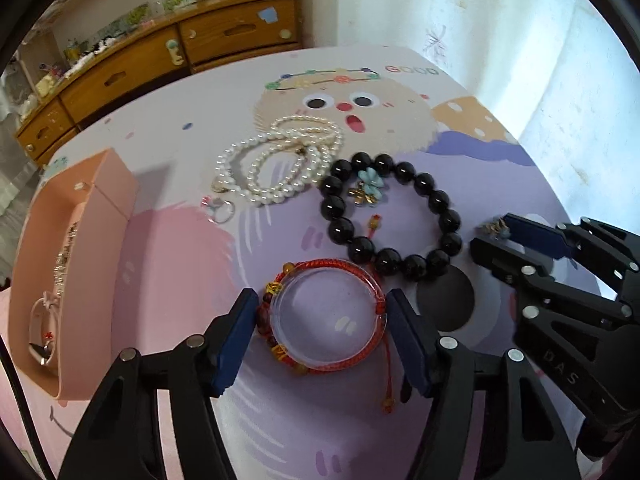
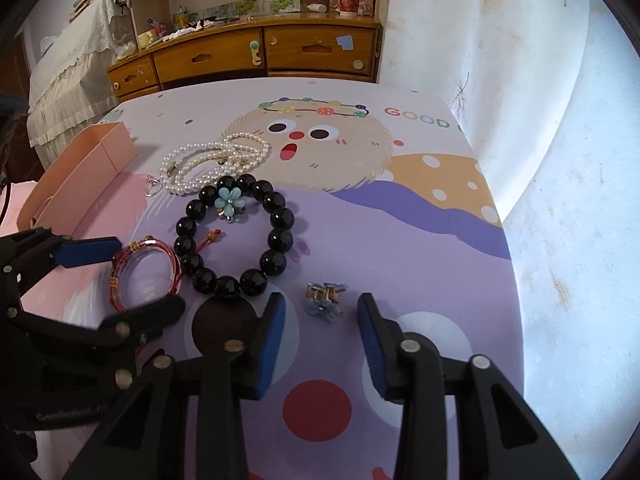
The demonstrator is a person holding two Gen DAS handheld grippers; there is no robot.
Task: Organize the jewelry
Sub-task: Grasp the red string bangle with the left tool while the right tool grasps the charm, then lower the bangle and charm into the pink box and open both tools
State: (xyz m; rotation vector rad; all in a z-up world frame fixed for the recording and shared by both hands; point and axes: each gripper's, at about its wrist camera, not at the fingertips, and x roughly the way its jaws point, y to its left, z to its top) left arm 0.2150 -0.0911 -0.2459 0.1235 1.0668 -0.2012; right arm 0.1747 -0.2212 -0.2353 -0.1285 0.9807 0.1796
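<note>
Straddling red bangle (image 1: pixel 326 322), left tool (image 1: pixel 322 336) wide open; right tool (image 2: pixel 322 332) open around flower clip (image 2: pixel 324 298).

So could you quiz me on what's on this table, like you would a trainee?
1. True or false: the left tool has its fingers either side of the red bracelet.
2. What sits between the right tool fingers: A black bead bracelet, B blue flower clip, C pearl necklace?
3. Fill in: the second flower clip lies on the ____ bead bracelet.

Key: 1 true. 2 B, the blue flower clip. 3 black.
</note>
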